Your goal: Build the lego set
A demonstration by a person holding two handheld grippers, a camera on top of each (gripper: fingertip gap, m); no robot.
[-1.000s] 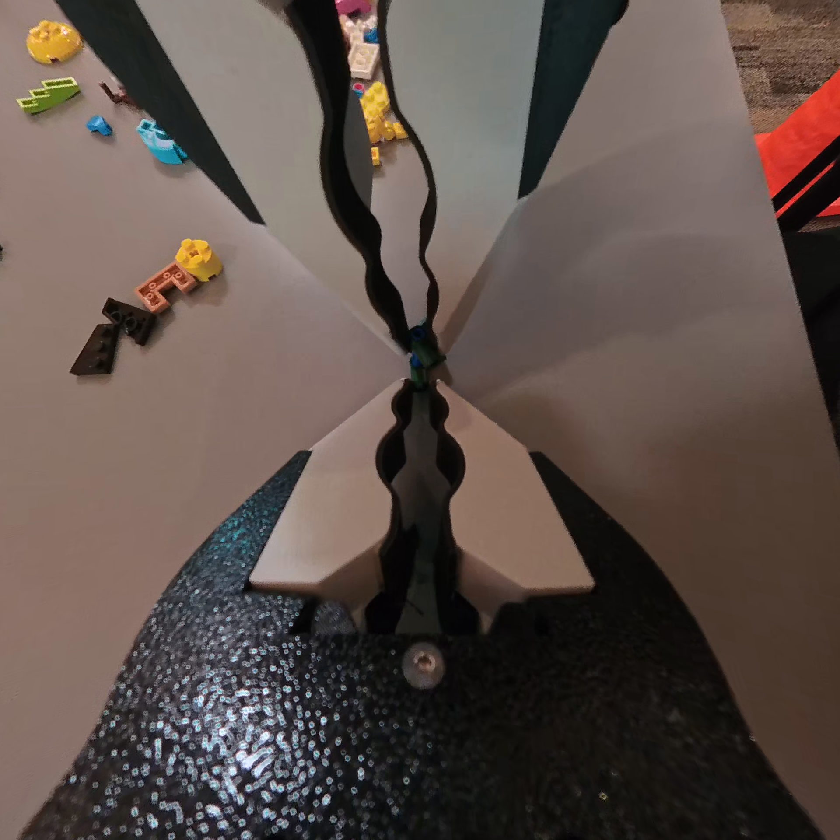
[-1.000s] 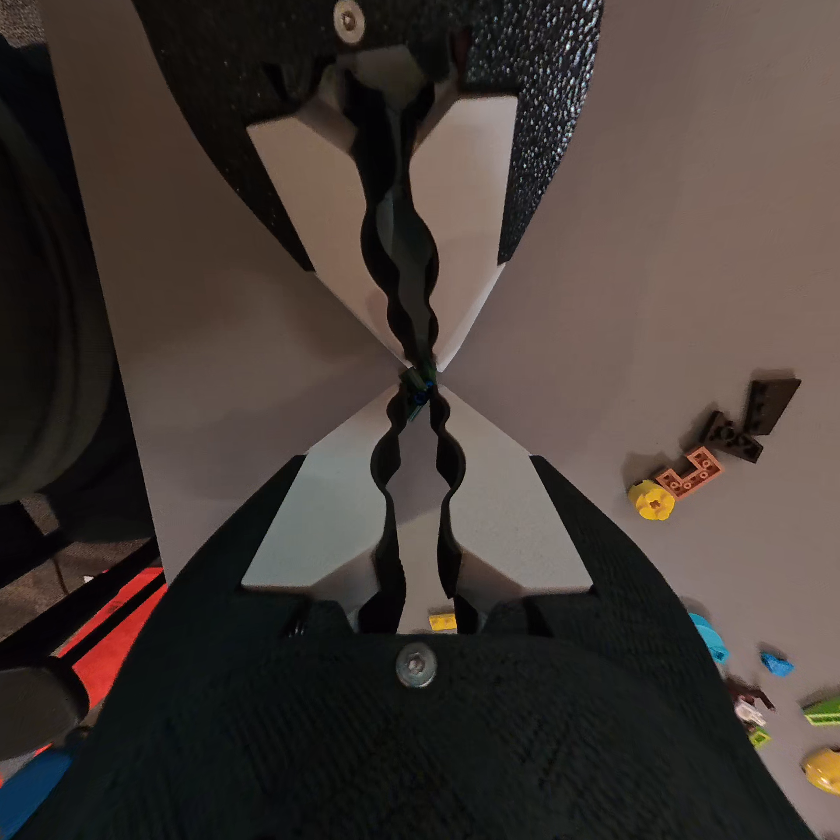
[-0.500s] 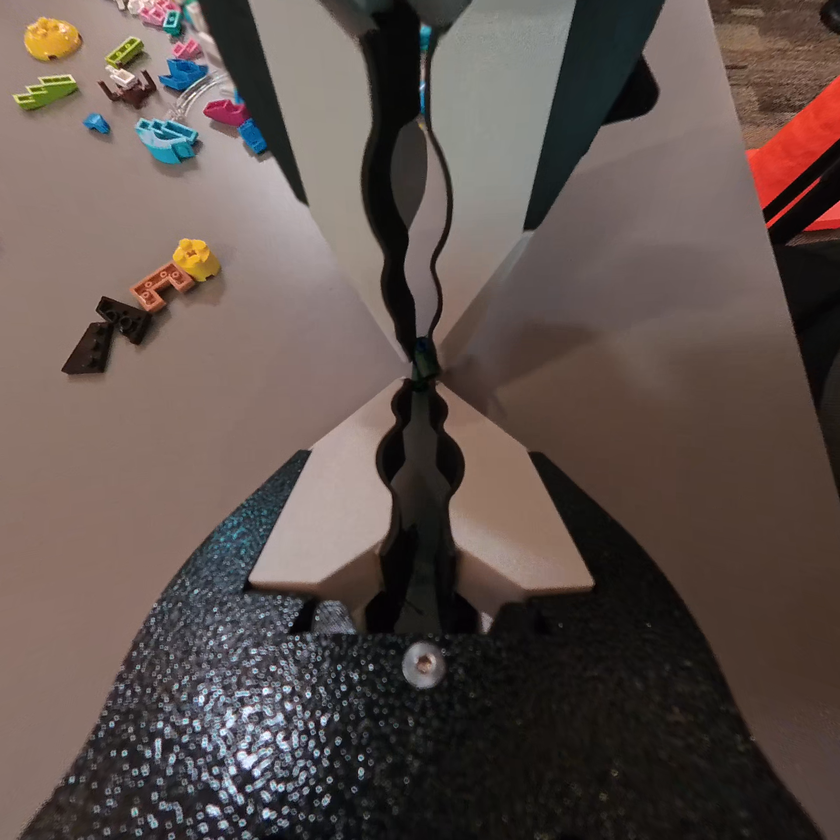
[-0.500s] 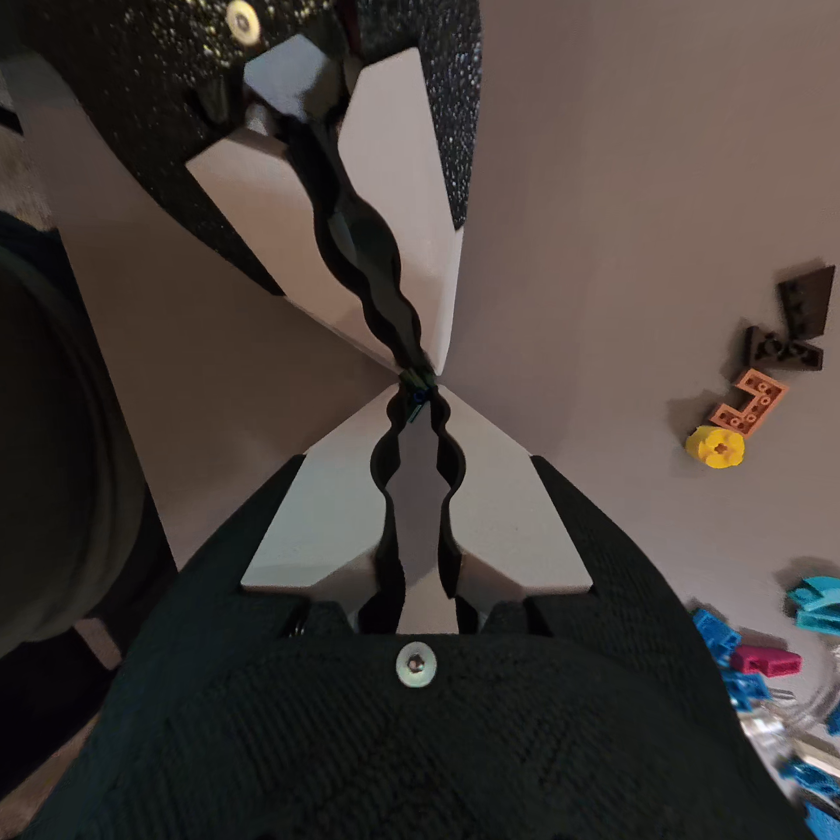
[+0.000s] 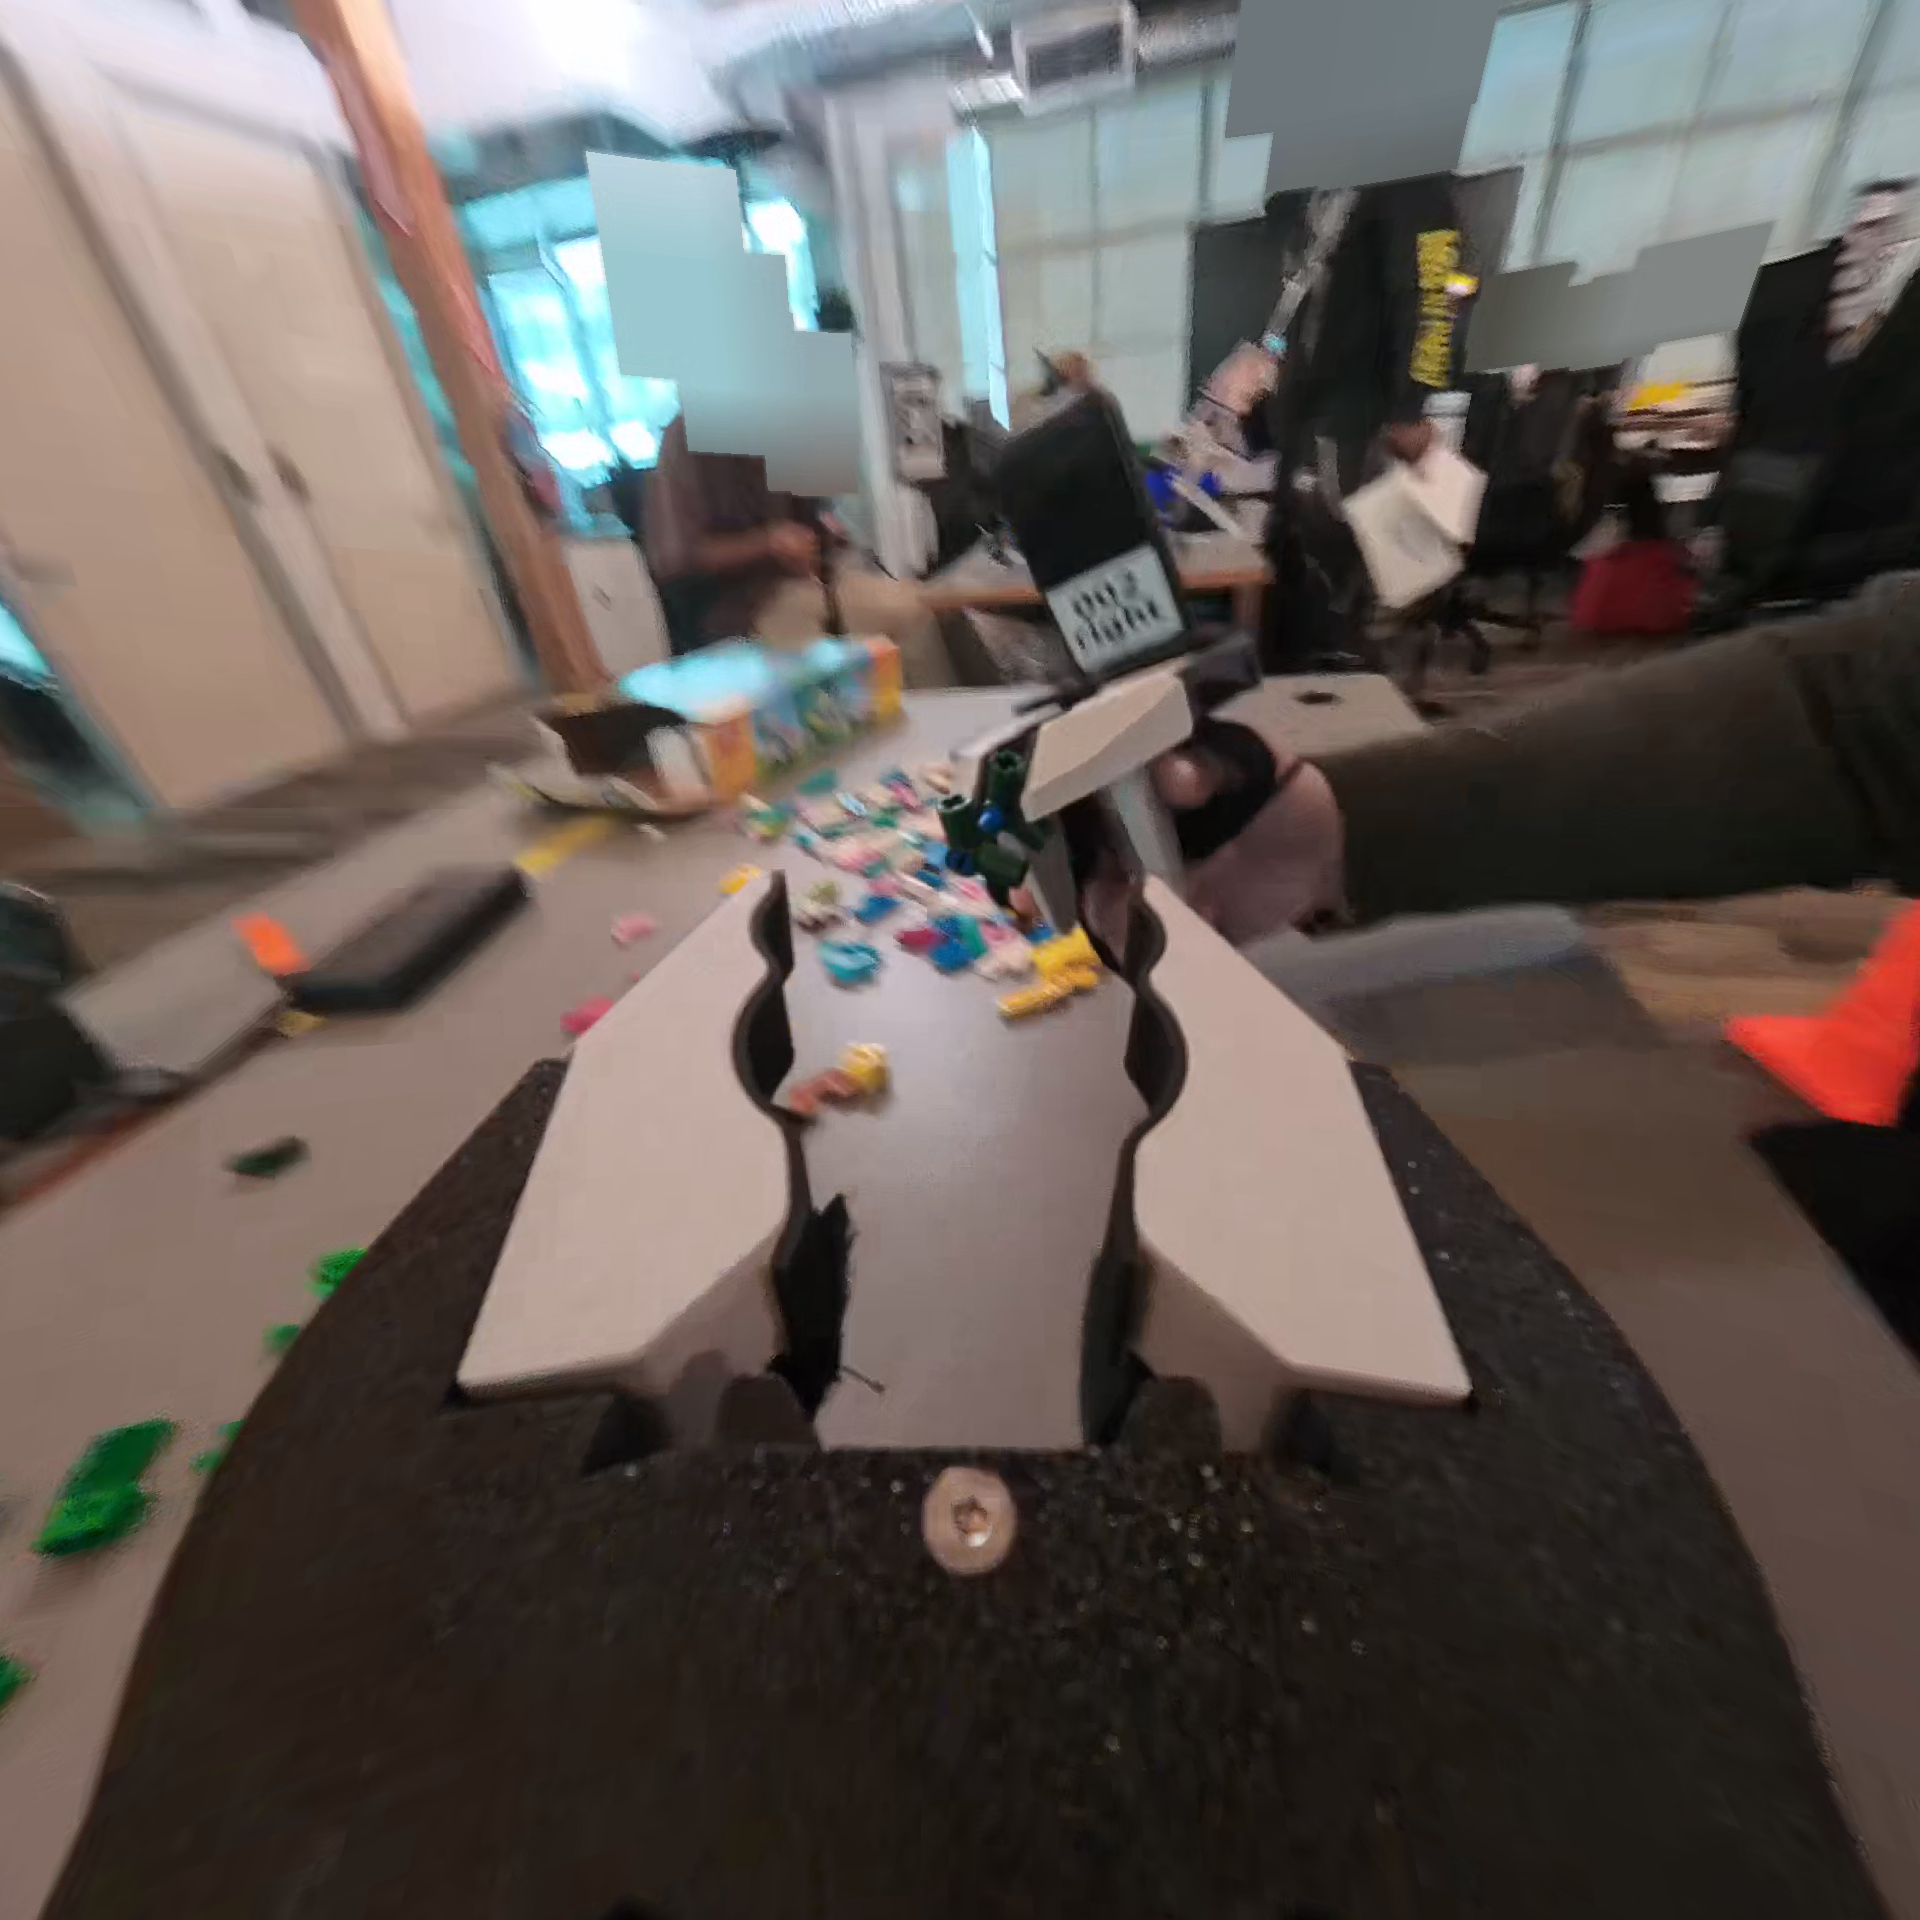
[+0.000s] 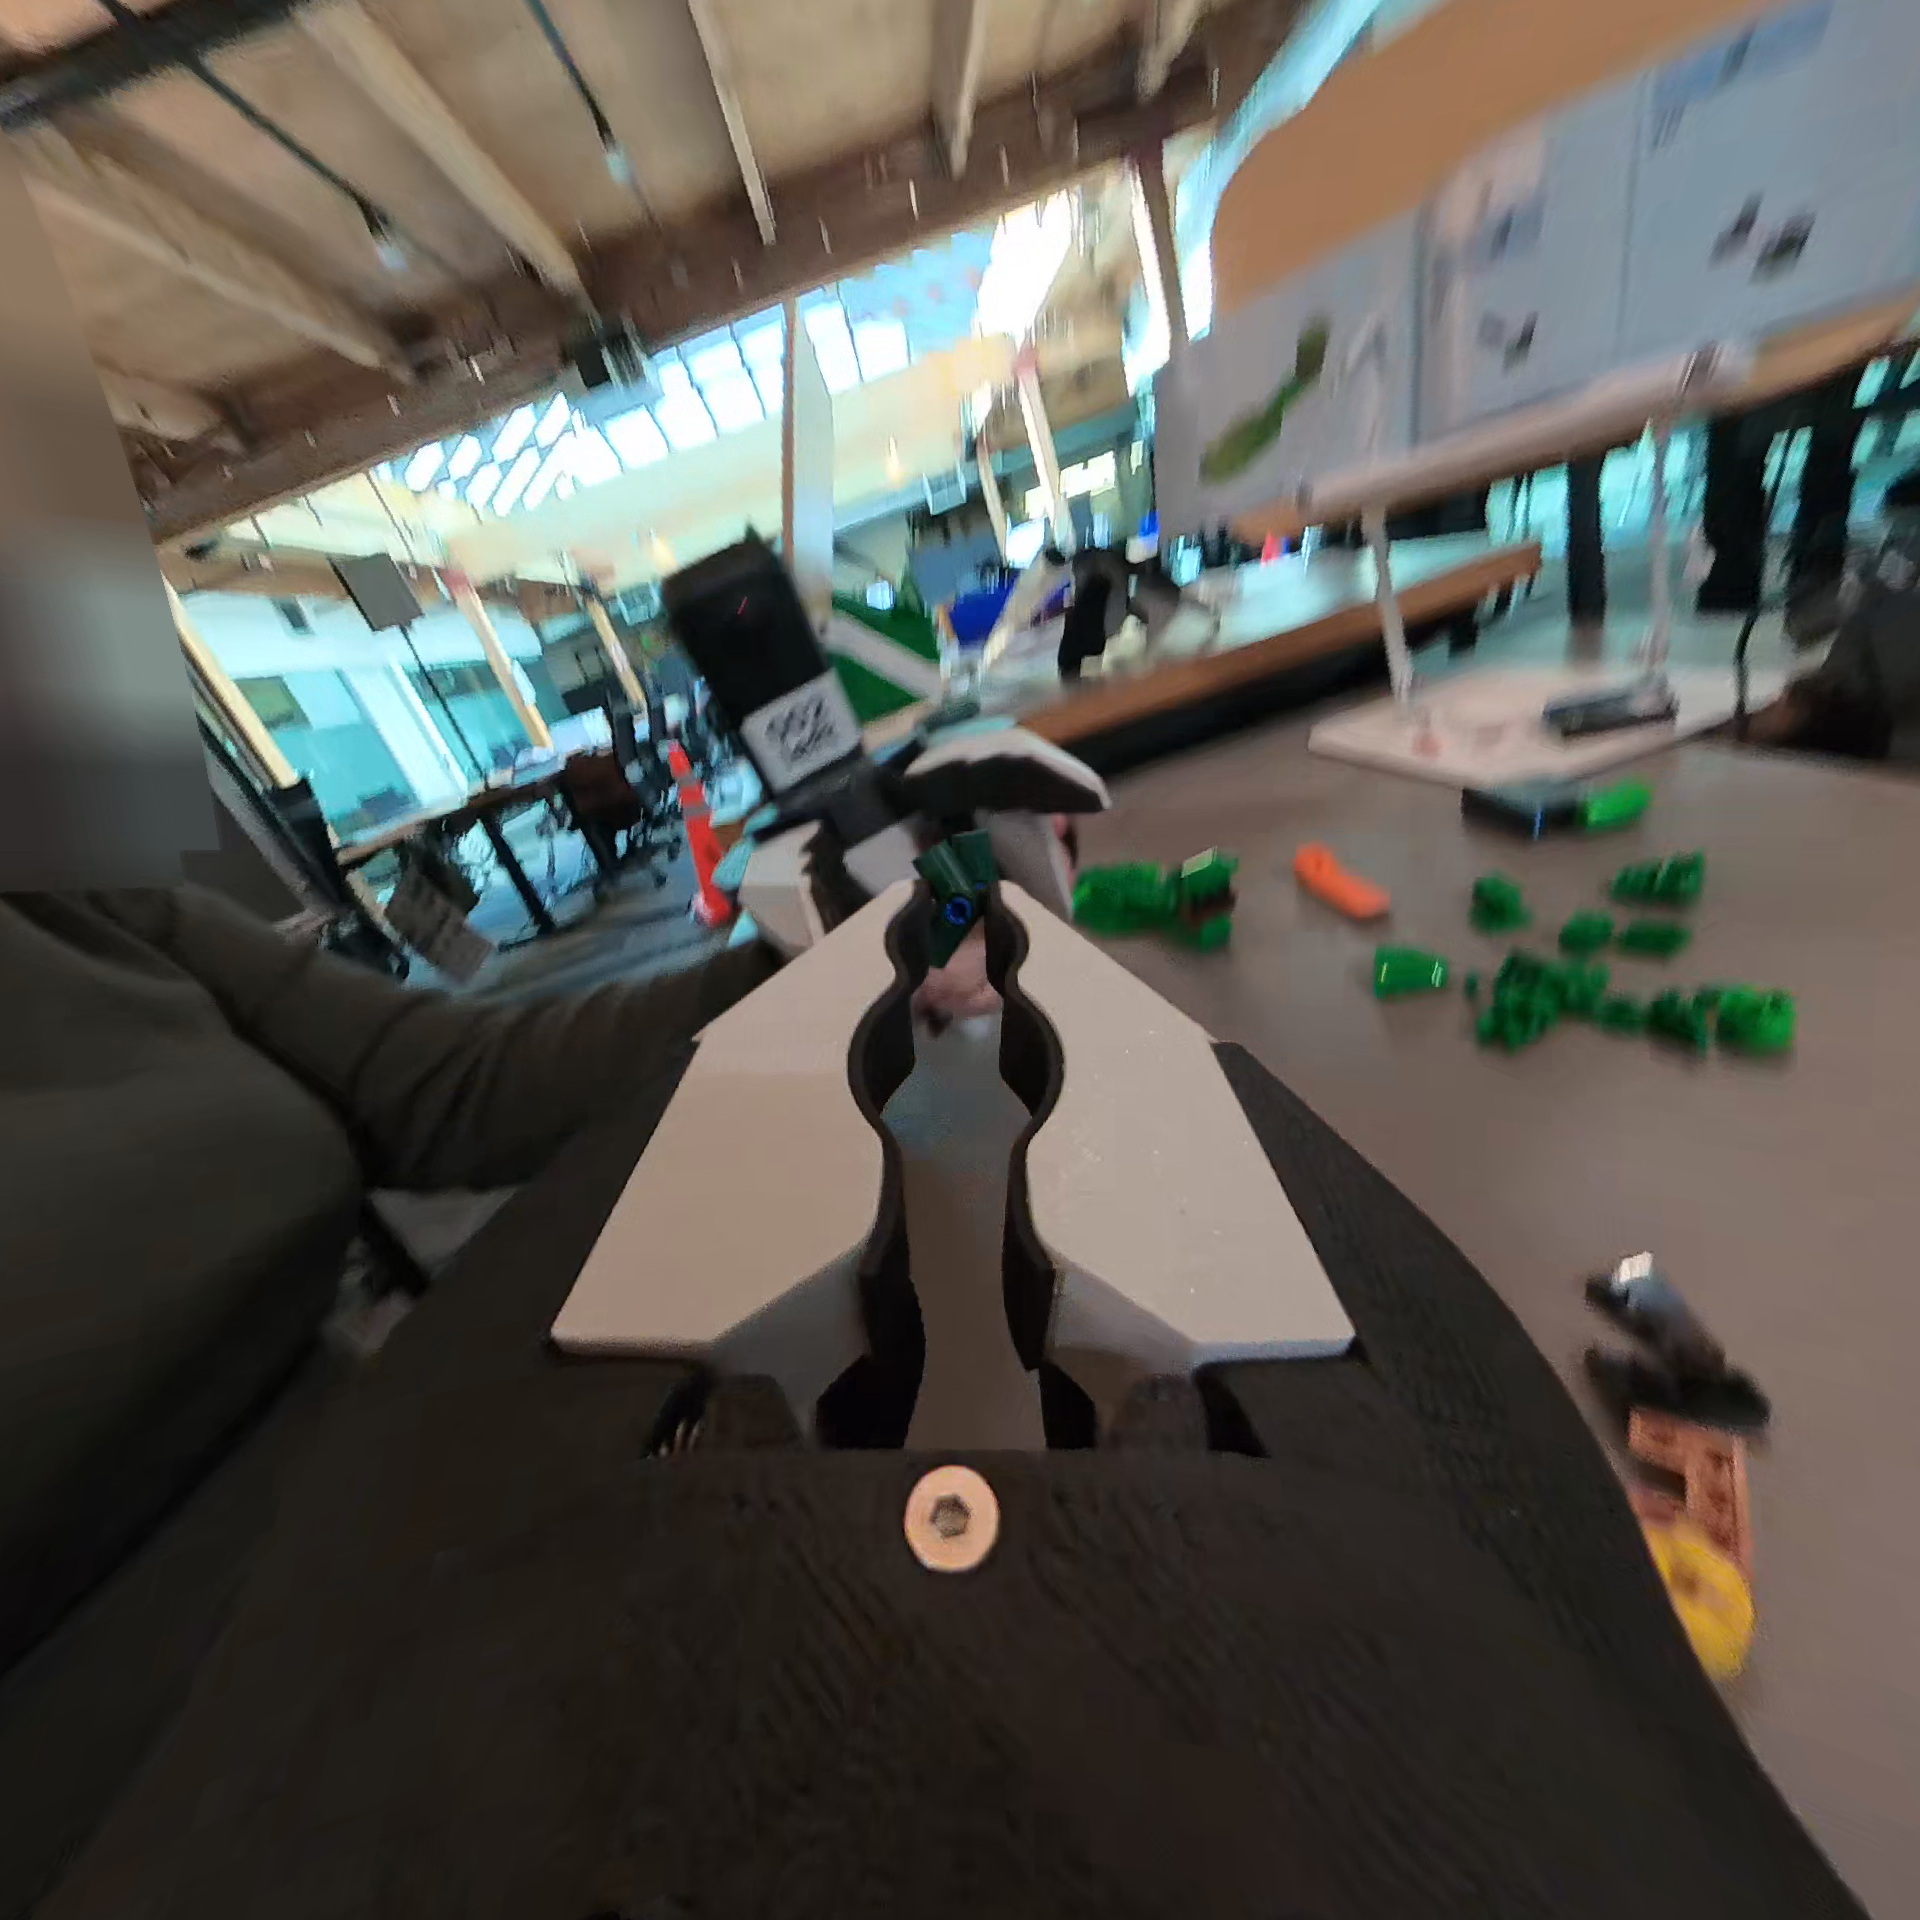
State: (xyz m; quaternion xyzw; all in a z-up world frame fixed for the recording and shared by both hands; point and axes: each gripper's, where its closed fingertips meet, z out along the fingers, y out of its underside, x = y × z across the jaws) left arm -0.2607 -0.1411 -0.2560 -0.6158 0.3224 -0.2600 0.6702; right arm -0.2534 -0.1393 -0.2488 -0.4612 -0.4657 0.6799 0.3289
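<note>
The left hand-held gripper [image 5: 956, 914] stands apart and empty above the grey tabletop [image 5: 966, 1195]. The right hand-held gripper [image 6: 951, 914] is clamped on a small dark-green lego assembly with blue pins [image 6: 954, 883], held in the air beyond the left one's tips, over scattered multicoloured loose lego bricks [image 5: 914, 904].

Open lane down the middle, clutter on both sides

Bare grey table [image 5: 966, 1195] lies between the spread fingers of the left gripper [image 5: 961, 914]. Ahead, coloured bricks [image 5: 914, 904] and the right gripper [image 5: 1013, 831] crowd the way; green bricks [image 6: 1579, 987] litter the other side.
</note>
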